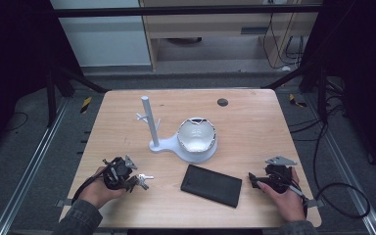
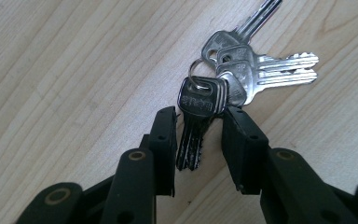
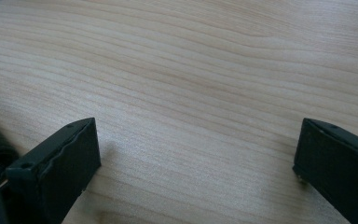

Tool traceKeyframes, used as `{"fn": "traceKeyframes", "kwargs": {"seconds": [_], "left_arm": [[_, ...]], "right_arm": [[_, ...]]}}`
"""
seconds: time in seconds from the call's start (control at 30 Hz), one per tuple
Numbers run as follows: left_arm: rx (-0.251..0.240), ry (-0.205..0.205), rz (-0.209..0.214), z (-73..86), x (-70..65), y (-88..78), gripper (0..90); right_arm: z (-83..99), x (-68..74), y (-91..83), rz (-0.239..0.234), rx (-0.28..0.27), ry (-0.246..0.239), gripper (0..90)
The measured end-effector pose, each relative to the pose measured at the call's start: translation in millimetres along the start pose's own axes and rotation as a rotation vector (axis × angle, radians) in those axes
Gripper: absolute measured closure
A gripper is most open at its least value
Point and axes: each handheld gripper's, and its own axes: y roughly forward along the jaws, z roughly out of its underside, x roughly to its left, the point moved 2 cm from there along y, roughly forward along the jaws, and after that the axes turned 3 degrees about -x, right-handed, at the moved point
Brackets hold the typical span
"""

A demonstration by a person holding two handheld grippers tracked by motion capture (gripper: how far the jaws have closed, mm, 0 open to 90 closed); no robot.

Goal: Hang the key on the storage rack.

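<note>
A bunch of silver keys (image 1: pixel 143 179) on a ring lies on the wooden table (image 1: pixel 254 122) at the front left. In the left gripper view the bunch (image 2: pixel 251 70) fans out just past the jaws, and one dark-headed key (image 2: pixel 198 105) points back between them. My left gripper (image 1: pixel 133 184) (image 2: pixel 198 114) stands low over this key. Narrow gaps show on both sides of the blade, so the jaws are open around it. At the front right, my right gripper (image 1: pixel 251 180) (image 3: pixel 198 135) is wide open over bare wood.
A flat black case (image 1: pixel 211 185) lies between the two hands near the front edge. Behind it stands a white key stand with a post (image 1: pixel 147 122) and a round dish (image 1: pixel 196 139). A small dark disc (image 1: pixel 222 102) sits near the far edge.
</note>
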Motion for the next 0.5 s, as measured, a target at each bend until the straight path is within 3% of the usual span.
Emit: {"fn": "traceKeyframes", "kwargs": {"seconds": [0.1, 0.3, 0.5], "left_arm": [[-0.009, 0.003, 0.005, 0.5, 0.4, 0.2, 65.6], [-0.017, -0.024, 0.068, 1.5, 1.3, 0.6, 80.0], [-0.03, -0.046, 0.066, 0.2, 0.6, -3.3, 85.8]], "right_arm": [[0.1, 0.2, -0.1, -0.002, 0.0, 0.0, 0.3], [0.1, 0.9, -0.4, -0.006, 0.002, 0.0, 0.4], [0.0, 1.1, -0.4, -0.007, 0.001, -0.001, 0.3]]}}
